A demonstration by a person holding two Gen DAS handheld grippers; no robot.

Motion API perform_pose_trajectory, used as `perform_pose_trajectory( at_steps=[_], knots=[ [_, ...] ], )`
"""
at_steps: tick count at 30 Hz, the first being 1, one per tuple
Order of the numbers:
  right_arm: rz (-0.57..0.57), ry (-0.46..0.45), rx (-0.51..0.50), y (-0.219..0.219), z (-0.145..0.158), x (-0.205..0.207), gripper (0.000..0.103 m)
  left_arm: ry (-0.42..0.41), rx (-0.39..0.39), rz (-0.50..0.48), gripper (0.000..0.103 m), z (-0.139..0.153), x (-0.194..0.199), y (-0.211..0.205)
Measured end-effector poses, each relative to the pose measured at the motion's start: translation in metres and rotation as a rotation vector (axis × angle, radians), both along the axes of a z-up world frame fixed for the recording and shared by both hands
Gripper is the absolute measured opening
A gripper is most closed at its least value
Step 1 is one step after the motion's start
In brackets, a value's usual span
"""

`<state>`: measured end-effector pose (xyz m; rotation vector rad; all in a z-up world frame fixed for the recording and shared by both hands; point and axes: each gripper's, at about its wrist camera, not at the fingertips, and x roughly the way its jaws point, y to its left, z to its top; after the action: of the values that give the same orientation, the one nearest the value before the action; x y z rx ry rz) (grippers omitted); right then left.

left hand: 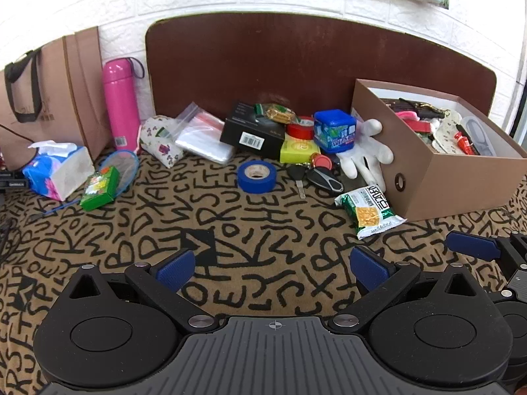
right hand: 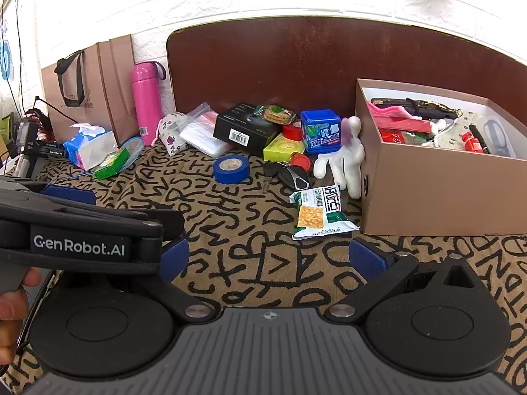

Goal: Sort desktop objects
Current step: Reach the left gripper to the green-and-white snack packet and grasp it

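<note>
Both grippers released above a cluttered table, nothing held.

Left wrist view: the left gripper (left hand: pixel 273 268) hangs with jaws spread wide and empty over the lettered tablecloth (left hand: pixel 230 230). The cracker packet (left hand: pixel 369 209) lies just beside the brown box (left hand: pixel 438 177) at the table's right edge; the blue tape roll (left hand: pixel 257 176) and keys (left hand: pixel 316 177) sit mid-table, toward the back.

Right wrist view: the right gripper (right hand: pixel 270 258) is likewise spread and empty, the cracker packet (right hand: pixel 318 214) just ahead of it. A white glove (right hand: pixel 342 161) touches the box (right hand: pixel 438 197); the pink bottle (right hand: pixel 146 102) stands upright at the back left.
</note>
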<state>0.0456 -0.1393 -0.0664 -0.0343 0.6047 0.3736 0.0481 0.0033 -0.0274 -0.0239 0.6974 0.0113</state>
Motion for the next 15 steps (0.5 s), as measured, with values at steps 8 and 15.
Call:
perform_pose_trajectory(
  at_steps=[8, 15],
  knots=[
    [0.003, 0.019, -0.016, 0.003, -0.011, 0.017, 0.103, 0.033, -0.004, -0.003, 0.103, -0.011, 0.019, 0.0],
    [-0.029, 0.065, 0.013, -0.002, -0.026, 0.036, 0.103, 0.058, -0.038, -0.034, 0.103, -0.023, 0.042, 0.0]
  ],
)
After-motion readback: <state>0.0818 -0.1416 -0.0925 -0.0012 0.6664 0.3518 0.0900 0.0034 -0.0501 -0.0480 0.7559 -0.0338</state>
